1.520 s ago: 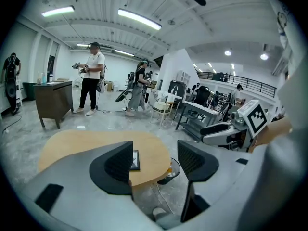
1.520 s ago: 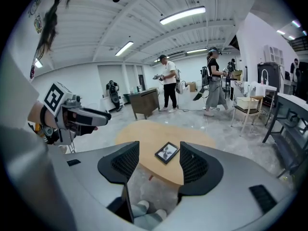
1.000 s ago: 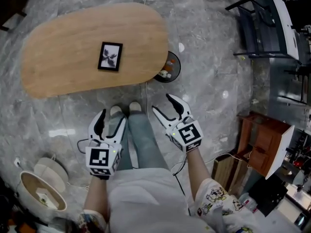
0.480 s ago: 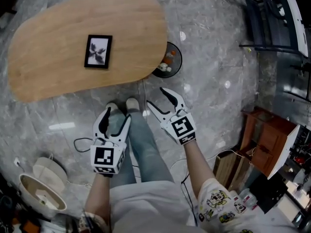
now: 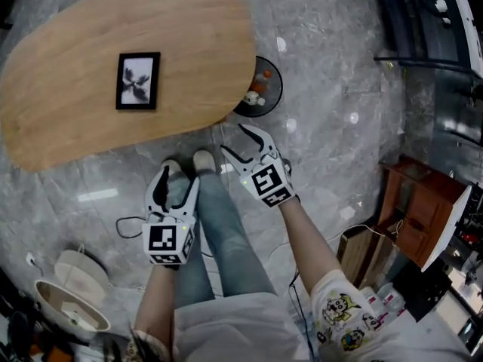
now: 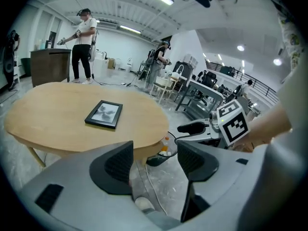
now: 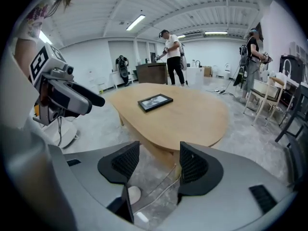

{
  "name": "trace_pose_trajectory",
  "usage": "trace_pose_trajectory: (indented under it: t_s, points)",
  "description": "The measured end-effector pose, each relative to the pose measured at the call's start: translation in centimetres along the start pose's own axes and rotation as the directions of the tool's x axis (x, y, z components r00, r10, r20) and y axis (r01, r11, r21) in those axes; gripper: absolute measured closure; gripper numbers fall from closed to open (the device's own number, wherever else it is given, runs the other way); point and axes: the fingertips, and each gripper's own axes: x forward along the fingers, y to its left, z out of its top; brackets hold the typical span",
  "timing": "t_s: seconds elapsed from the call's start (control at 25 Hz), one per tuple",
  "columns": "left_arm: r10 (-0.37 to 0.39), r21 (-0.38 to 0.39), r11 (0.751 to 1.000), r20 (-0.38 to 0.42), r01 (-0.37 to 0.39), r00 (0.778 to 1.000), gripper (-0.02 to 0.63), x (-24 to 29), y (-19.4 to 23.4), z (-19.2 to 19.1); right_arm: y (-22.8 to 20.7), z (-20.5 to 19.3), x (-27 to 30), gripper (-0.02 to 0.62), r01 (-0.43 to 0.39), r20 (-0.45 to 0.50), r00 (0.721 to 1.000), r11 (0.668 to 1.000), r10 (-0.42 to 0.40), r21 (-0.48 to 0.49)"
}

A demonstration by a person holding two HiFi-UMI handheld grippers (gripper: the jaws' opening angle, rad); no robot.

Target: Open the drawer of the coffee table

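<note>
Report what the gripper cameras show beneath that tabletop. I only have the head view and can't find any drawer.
Observer: The right gripper view shows a wooden support under the near edge of the coffee table. No drawer front or handle shows there.
Operator: Check the other end.
Observer: In the left gripper view, a slanted wooden leg stands under the far left end. There is no drawer on that side either.
Operator: Tell me who is beyond the table.
Observer: A person in a white shirt stands beside a dark cabinet, past the table's far edge.
</note>
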Motion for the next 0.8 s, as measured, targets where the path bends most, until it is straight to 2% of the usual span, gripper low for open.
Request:
trace_pose_trajectory:
  t_s: [0.32, 0.6, 0.8]
  points:
    - [-0.007, -0.025, 1.0, -0.053, 0.006, 0.999, 0.341, 2.8, 0.8, -2.0, -1.0, -4.8, 4.5, 0.365, -0.062, -0.118, 0.991, 0.998, 0.064, 0.015]
    - [-0.024, -0.017, 1.0, -0.083, 0.022, 0.996, 0.341, 4.9, 0.1, -3.0, -1.8, -6.1, 6.7, 0.365, -0.11, -0.158, 0.982, 0.993, 0.103, -0.038]
    - [-0.015, -0.039, 0.999, -0.098, 0.011, 0.995, 0.341, 5.9, 0.3, -3.9, -2.2, -6.2, 8.1, 0.365, -0.143, -0.159, 0.979, 0.986, 0.128, -0.087]
